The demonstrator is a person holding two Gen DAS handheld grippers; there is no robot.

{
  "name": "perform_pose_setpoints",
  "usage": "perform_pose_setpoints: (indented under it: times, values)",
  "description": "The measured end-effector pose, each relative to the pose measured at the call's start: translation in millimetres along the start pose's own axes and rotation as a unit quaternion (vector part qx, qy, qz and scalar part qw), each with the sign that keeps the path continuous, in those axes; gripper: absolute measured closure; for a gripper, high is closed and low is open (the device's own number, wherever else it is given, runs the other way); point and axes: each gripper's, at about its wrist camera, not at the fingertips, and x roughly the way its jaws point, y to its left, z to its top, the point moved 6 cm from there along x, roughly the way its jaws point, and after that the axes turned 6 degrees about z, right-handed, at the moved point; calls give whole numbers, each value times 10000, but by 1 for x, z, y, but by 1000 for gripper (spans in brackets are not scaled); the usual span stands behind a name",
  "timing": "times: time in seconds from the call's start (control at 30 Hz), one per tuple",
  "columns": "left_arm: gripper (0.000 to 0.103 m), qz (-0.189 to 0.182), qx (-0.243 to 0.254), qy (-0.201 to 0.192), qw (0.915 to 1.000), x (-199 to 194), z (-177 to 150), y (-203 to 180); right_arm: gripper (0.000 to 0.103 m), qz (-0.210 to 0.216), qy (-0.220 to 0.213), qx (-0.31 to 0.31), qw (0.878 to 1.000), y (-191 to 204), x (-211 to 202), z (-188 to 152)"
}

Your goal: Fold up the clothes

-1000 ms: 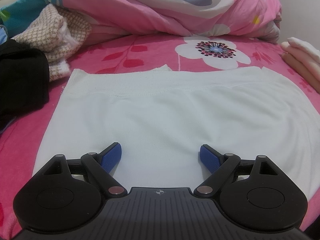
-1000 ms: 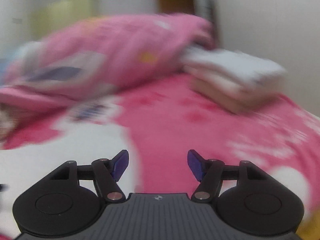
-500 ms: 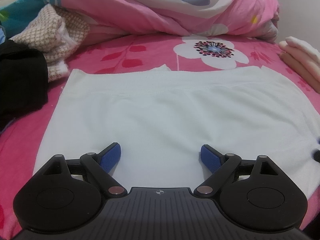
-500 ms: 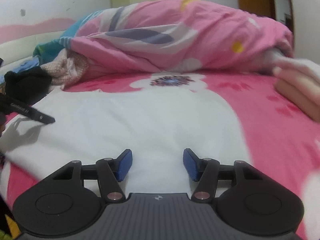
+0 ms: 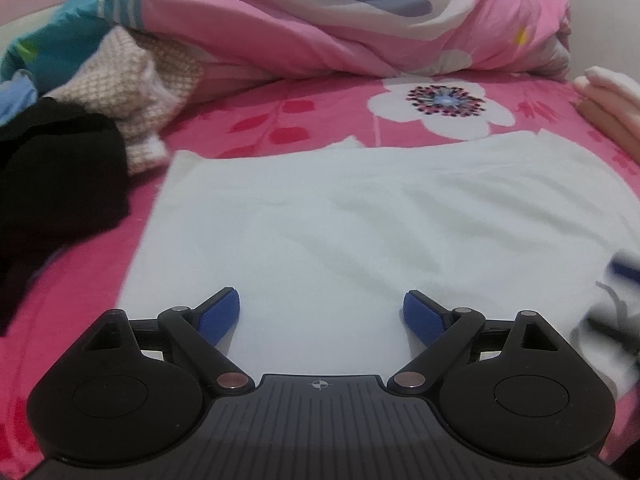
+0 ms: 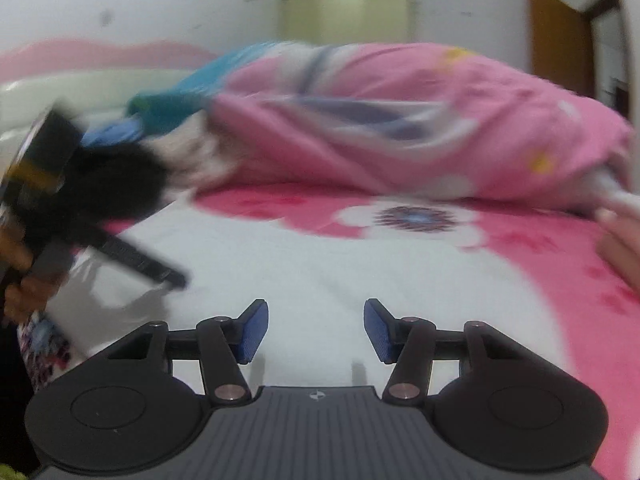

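A white garment (image 5: 360, 216) lies spread flat on the pink flowered bed, its hem at the far side. My left gripper (image 5: 322, 312) hovers over its near edge, jaws wide open with nothing between the blue pads. The right wrist view shows the same white garment (image 6: 320, 264) from its right side. My right gripper (image 6: 316, 330) is over its near part, and its jaws are closing with only flat cloth under the gap, not pinched. The left gripper also shows as a blurred black shape (image 6: 132, 258) at the left, and the right gripper as a blur (image 5: 616, 316) at the right edge.
A bunched pink quilt (image 5: 340, 20) lies across the back of the bed. A black garment (image 5: 56, 176) and a beige knit one (image 5: 132, 92) are heaped at the left. Folded pale clothes (image 5: 612, 104) are stacked at the right.
My right gripper has swung left from the folded stack and pink sheet to over the white garment, its jaws narrowing. The left gripper has hardly moved and stays open.
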Motion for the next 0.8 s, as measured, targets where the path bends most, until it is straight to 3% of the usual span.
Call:
perform_pose_setpoints:
  times: [0.07,0.13,0.3,0.5,0.63,0.7,0.8]
  values:
    - [12,82,-27,27,10000,2,-2,7,54,122,312,-219,9992,21,16,-17]
    - [10,112,-57,37,9999,5,-3,12,54,42,222,-299,9993,35,8,-31]
    - [9,130,-93,1,9999,8,-3,16,55,804,389,-17,9960,46,-25,-41]
    - [9,135,-178,-71,9997,5,-3,21,58,385,46,290,9988,2,-44,-17]
    - [9,56,-347,-301,9989,-3,3,25,72,-86,-148,546,9984,-34,-45,-9]
    - [9,-62,-301,-506,9982,-8,6,21,81,-72,-241,618,9978,-41,-45,-11]
    - [9,-272,-121,-704,9971,-8,7,9,85,-219,-281,714,9968,-52,-42,-19]
